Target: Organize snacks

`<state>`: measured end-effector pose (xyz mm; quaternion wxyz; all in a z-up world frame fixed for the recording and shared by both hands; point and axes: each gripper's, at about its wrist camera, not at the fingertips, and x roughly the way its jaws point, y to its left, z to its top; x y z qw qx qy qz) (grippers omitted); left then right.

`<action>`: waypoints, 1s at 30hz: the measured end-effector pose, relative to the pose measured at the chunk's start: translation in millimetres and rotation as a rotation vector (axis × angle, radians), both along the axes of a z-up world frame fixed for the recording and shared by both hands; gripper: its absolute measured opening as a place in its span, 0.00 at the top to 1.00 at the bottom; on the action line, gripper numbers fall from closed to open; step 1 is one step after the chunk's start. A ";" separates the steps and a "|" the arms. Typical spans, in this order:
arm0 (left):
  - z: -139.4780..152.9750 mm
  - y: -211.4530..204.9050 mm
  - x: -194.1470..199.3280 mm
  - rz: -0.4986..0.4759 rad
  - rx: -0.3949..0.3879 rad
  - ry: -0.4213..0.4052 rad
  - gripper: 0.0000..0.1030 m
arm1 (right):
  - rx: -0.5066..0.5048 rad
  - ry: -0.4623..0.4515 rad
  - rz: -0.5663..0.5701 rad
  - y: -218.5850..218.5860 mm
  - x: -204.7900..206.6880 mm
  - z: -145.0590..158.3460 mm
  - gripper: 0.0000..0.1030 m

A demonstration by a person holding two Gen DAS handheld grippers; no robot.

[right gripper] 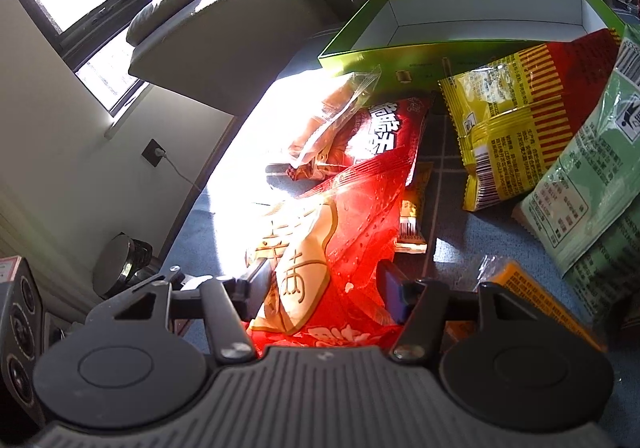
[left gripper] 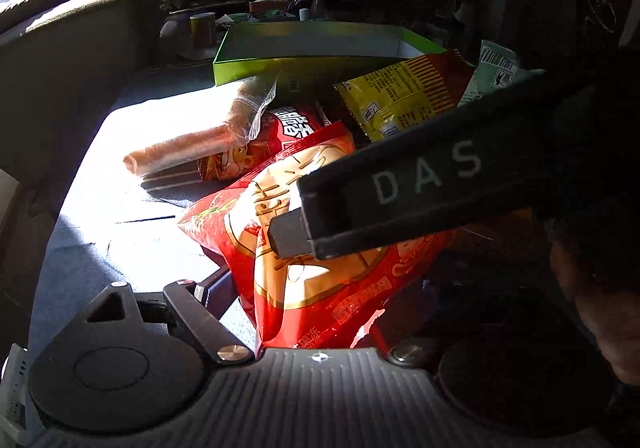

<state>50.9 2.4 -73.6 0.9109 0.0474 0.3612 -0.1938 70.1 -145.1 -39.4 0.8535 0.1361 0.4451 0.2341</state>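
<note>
A blue-grey carpeted floor (right gripper: 452, 236) by a sunlit window, with a grey sofa (right gripper: 224, 28) behind. Nearest, a big red snack bag (right gripper: 340, 232) lies on the carpet. The right gripper (right gripper: 326, 288) stands with one finger on each side of the bag's near end, jaws wide; whether the pads press it cannot be told. The left gripper (left gripper: 256, 252) also straddles this bag (left gripper: 304, 280), jaws apart, grip unclear; its own view shows the other gripper's dark finger lettered "DAS" (left gripper: 400, 192) crossing above the bag. Only the right view shows an orange packet (right gripper: 532, 296) right of the red bag and a small yellow packet (right gripper: 416, 208) tucked beneath it. Beyond the red bag: a second red bag (right gripper: 388, 128), one clear-wrapped roll (left gripper: 188, 148), one yellow bag (right gripper: 508, 128), one pale green bag (right gripper: 592, 176). Farthest, one open green box (right gripper: 400, 52), white inside
</note>
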 end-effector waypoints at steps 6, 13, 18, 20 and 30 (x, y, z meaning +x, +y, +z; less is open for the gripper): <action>40.5 -1.2 -18.2 -0.026 0.009 -0.141 0.23 | 0.092 -0.080 -0.009 -11.1 -12.6 33.4 0.05; 96.7 -17.1 -4.9 -0.080 0.051 -0.284 0.23 | 0.154 -0.214 -0.042 -30.6 -8.1 84.3 0.05; 118.2 -37.0 29.0 -0.119 0.083 -0.325 0.23 | 0.180 -0.249 -0.083 -48.2 17.9 101.8 0.05; 122.9 -44.9 42.3 -0.129 0.097 -0.336 0.23 | 0.196 -0.248 -0.098 -54.1 30.6 103.9 0.05; 121.7 -64.0 117.0 -0.138 0.122 -0.300 0.23 | 0.196 -0.232 -0.139 -65.2 97.6 94.7 0.05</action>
